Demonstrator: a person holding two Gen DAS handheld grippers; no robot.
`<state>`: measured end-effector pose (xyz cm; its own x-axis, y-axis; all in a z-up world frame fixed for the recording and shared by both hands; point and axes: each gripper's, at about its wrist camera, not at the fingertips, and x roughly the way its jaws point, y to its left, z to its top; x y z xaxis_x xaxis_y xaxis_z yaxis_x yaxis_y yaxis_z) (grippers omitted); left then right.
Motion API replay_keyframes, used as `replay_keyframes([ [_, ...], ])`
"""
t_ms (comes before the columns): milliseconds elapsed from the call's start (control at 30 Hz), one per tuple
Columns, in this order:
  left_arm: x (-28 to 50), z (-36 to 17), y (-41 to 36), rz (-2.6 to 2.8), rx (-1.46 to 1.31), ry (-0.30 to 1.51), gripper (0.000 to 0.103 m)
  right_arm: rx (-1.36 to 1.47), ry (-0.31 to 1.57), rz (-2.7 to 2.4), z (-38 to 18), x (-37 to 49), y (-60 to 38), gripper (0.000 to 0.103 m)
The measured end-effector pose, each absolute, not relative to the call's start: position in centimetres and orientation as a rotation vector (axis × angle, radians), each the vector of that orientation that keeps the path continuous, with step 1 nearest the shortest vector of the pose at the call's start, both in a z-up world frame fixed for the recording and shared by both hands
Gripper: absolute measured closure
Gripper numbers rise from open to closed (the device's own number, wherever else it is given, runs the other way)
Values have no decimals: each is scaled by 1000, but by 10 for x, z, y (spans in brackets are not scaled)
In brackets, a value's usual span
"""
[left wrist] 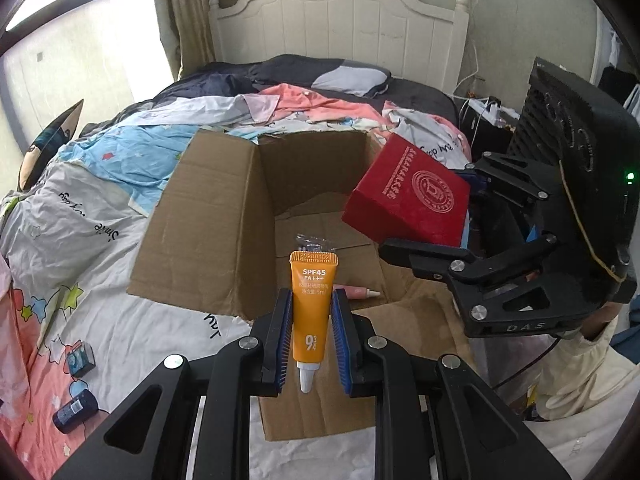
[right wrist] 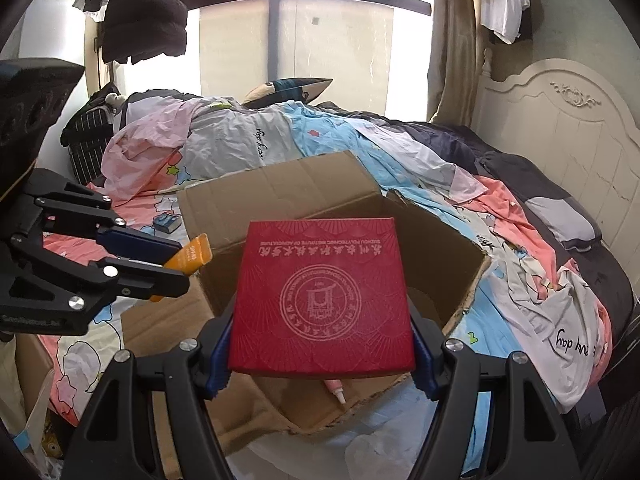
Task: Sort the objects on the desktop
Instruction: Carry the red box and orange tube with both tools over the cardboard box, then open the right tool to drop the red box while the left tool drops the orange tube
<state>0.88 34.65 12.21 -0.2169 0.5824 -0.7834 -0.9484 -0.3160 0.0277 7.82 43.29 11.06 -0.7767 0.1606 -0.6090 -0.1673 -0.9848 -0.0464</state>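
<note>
At the lower left of the left wrist view, a dark bottle (left wrist: 75,409) and a small packet (left wrist: 80,358) lie unsorted on the bed (left wrist: 100,208). At centre, the left tongs (left wrist: 307,344) clamp the orange tube (left wrist: 312,308), long axis up the frame, nozzle toward the camera, over the cardboard box (left wrist: 224,216), where a pink tube (left wrist: 360,293) already lies. At right, the right tongs (right wrist: 320,356) grip the red box (right wrist: 320,300), tilted over the opening. Sorting looks partly done.
</note>
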Motion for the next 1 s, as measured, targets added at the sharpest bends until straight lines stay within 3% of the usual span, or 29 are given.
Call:
replay_keyframes([
  [1000,5,115,386,1724,-833,647,82,-1031,45,2764,84,70,451,30],
])
